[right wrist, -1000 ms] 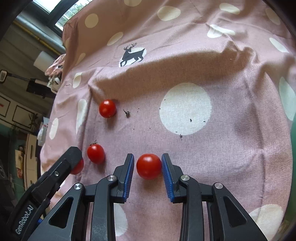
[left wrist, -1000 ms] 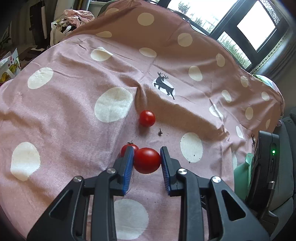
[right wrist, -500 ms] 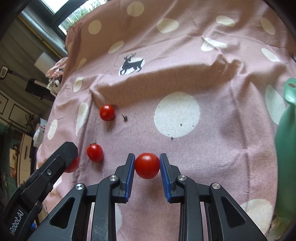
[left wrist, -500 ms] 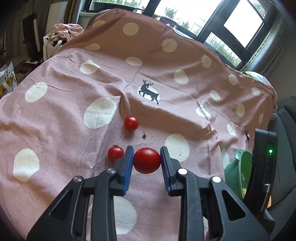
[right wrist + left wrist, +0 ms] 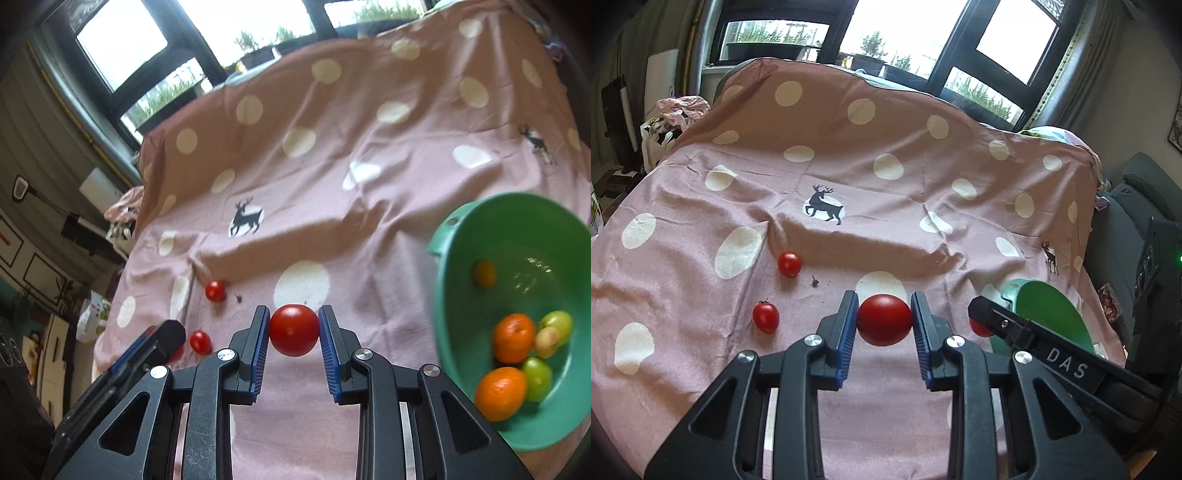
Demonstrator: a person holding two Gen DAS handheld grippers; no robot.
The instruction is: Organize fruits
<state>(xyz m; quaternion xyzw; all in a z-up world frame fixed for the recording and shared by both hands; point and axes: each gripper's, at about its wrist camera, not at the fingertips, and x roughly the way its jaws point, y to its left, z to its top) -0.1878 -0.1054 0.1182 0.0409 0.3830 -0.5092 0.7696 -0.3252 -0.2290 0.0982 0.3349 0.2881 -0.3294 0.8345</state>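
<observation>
Your left gripper (image 5: 884,319) and right gripper (image 5: 293,329) each clamp 1 round red tomato (image 5: 884,319), fingers barely parted. 2 small red tomatoes (image 5: 765,316) lie on the pink dotted cloth (image 5: 886,192); 2 oranges (image 5: 514,338) sit in the green plastic bowl (image 5: 480,221).

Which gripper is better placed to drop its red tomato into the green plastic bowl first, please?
Right gripper: its red tomato hangs nearer the green plastic bowl. The left gripper is farther away.

Daylight comes through dark-framed windows (image 5: 901,40) behind a pink polka-dot cloth (image 5: 886,192) printed with deer, a grey couch (image 5: 1134,206) to one side and heaped clothes (image 5: 679,114) opposite.
</observation>
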